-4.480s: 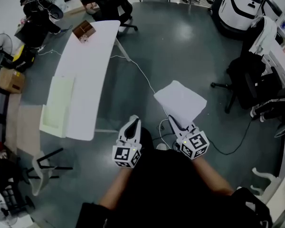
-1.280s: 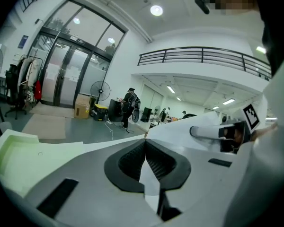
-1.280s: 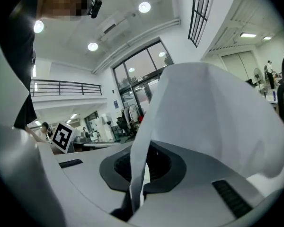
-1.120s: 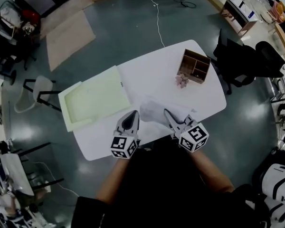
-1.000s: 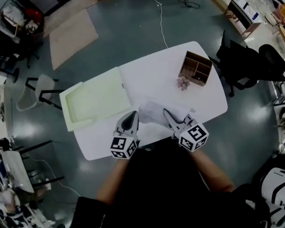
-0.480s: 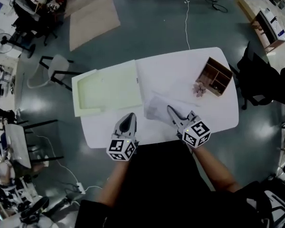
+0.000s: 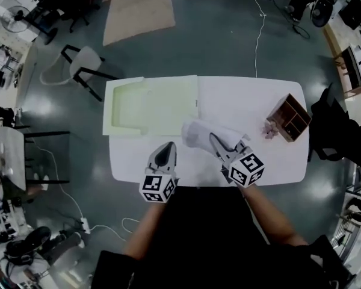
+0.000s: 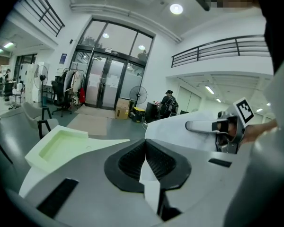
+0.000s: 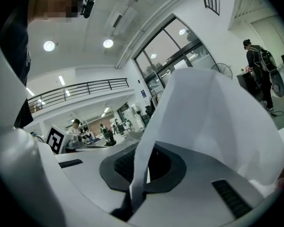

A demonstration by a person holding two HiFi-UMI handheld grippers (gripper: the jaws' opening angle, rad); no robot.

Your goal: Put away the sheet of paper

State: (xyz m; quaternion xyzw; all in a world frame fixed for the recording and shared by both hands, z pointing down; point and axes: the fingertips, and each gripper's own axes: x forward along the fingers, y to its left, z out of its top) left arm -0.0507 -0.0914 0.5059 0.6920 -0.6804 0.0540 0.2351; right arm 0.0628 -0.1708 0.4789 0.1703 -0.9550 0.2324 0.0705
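Right gripper [image 7: 213,138]: jaws closed on one edge of the sheet of paper [image 7: 198,135].
Left gripper [image 7: 165,146]: jaws together, nothing between them; held level with the right one, over the near edge of the table [image 7: 246,101].
Sheet of paper: white, with no print on the faces that show, and limp. It rises from the pinched edge and bows over in a hooded curl.
Location: above the near middle of the white table, just beside the near right corner of the pale green tray [image 7: 150,104].
Wooden compartment box [image 7: 290,117]: at the table's right end, well apart from the sheet.
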